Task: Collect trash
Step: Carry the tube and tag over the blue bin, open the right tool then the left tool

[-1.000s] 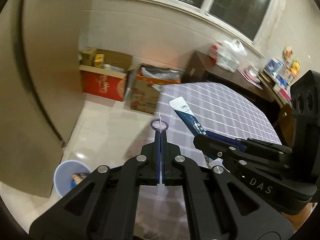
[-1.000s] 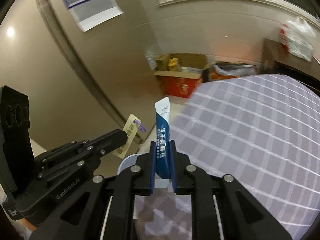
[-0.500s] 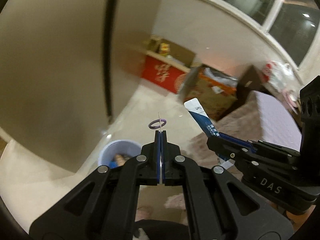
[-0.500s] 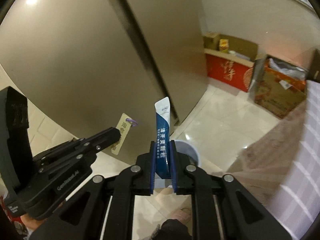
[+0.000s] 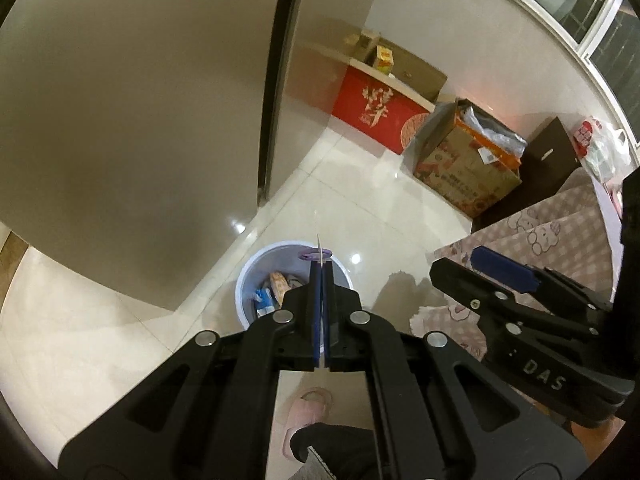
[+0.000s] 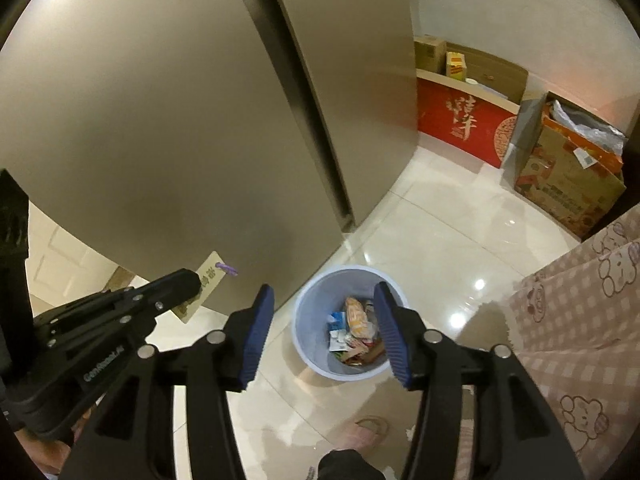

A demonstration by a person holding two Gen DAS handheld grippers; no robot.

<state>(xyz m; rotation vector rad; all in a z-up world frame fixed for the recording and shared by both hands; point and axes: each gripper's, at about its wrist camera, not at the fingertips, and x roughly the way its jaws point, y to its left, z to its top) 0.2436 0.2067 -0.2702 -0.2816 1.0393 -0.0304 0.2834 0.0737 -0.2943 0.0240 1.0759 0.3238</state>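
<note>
- Right wrist view: one pale blue bin [image 6: 316, 312] stands on the glossy cream tile floor [image 6: 448, 232], directly below the right gripper [image 6: 322, 330]; its fingers are spreading apart with nothing between them.
- Inside the bin lies a small heap of wrappers [image 6: 354, 334]; they overlap, so I cannot count them.
- One left gripper [image 5: 321, 312] has its fingers pressed together on a thin beige tag [image 6: 204, 282] with a purple loop [image 5: 316, 255]. In the left wrist view the tag shows edge-on above the bin's far rim.
- Two large boxes stand at the far wall: a red box [image 6: 460, 128] and, to its right, a brown box [image 6: 568, 176] with a plastic bag in it.
- One tall brownish-grey fridge [image 6: 160, 100] fills the left side, its near corner close to the bin.
- One pink checked cloth [image 6: 580, 320] hangs on the right.
- One pink slipper [image 5: 306, 412] shows near the bottom edge.
- Open floor lies between bin, boxes and cloth.
</note>
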